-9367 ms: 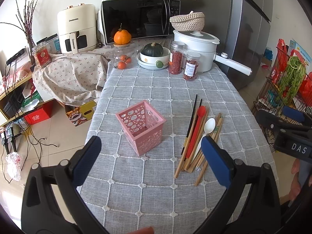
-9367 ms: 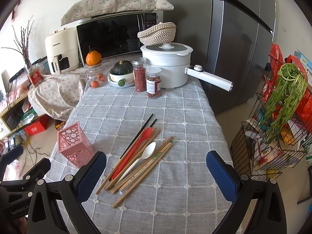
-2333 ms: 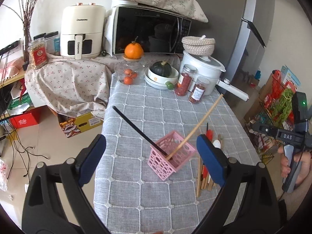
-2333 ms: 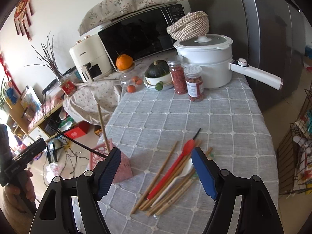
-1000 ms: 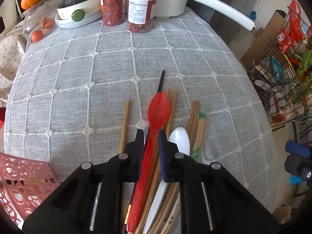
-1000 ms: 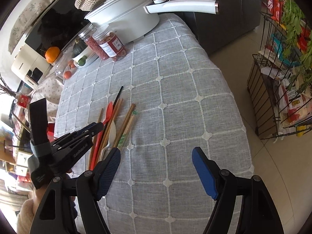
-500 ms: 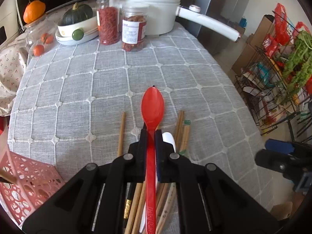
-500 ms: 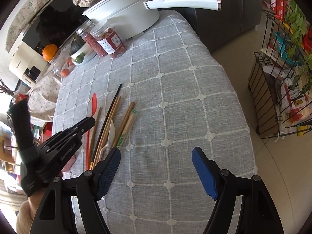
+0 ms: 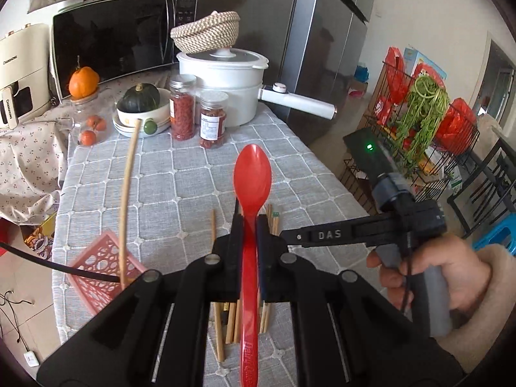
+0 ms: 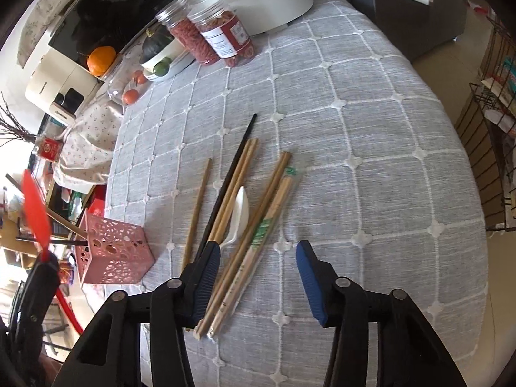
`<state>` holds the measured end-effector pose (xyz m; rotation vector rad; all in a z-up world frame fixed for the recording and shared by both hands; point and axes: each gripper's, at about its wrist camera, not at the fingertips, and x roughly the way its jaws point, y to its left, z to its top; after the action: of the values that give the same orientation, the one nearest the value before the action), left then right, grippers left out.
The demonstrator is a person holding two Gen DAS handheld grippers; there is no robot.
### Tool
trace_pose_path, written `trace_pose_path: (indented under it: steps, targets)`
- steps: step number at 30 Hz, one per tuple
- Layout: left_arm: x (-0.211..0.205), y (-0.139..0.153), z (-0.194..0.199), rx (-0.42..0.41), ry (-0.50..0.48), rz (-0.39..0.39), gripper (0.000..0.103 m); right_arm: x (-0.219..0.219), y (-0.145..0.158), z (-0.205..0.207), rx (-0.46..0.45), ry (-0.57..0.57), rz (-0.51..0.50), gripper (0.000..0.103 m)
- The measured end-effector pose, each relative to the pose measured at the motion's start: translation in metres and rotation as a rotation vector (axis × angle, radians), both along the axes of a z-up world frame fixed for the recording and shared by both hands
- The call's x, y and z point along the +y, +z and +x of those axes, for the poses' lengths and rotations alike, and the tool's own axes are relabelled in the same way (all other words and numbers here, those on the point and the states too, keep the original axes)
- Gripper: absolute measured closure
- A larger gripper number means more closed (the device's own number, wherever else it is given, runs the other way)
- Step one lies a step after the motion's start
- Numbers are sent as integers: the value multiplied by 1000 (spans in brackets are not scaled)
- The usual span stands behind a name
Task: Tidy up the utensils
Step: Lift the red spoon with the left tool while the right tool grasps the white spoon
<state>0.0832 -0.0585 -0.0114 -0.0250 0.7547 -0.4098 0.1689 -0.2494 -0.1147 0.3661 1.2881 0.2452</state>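
Carrying red spoon, left gripper clamped on its handle; pink basket sits lower-left, so tip bowl-up before release. Right gripper gapes empty over chopsticks.

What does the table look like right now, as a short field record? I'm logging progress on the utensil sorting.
left gripper: shut on red spoon, lifted above the table
right gripper: open, empty, low over the loose utensils
pink basket: holds one wooden chopstick and one black chopstick, both leaning out
still on tablecloth: white spoon, one black chopstick, several wooden chopsticks, one wrapped pair
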Motion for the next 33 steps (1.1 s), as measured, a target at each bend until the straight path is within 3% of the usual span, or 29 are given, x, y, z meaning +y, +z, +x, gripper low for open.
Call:
trace_pose_path:
  steps: [4,13,18,24,29,33]
  targets:
    - [24,7,-2,-28,38,-26,94,19,-9,15,10,12,-13,74]
    - [67,10,-6,-54,115,-77,94,37,-32,32,35,2,-60,86]
    - [80,16,-8,-121,157,-110,94,40,-40,36,35,-6,-91,95]
    - [93,14,-4,-265,254,-131,94,40,-30,32,-19,-10,-142,100]
    - [93,7,5,-387,318,-86,94,33,-9,25,-102,-22,-132,101]
    - [94,-6,15,-405,361,-49,94,23,9,17,-154,-50,-96,101]
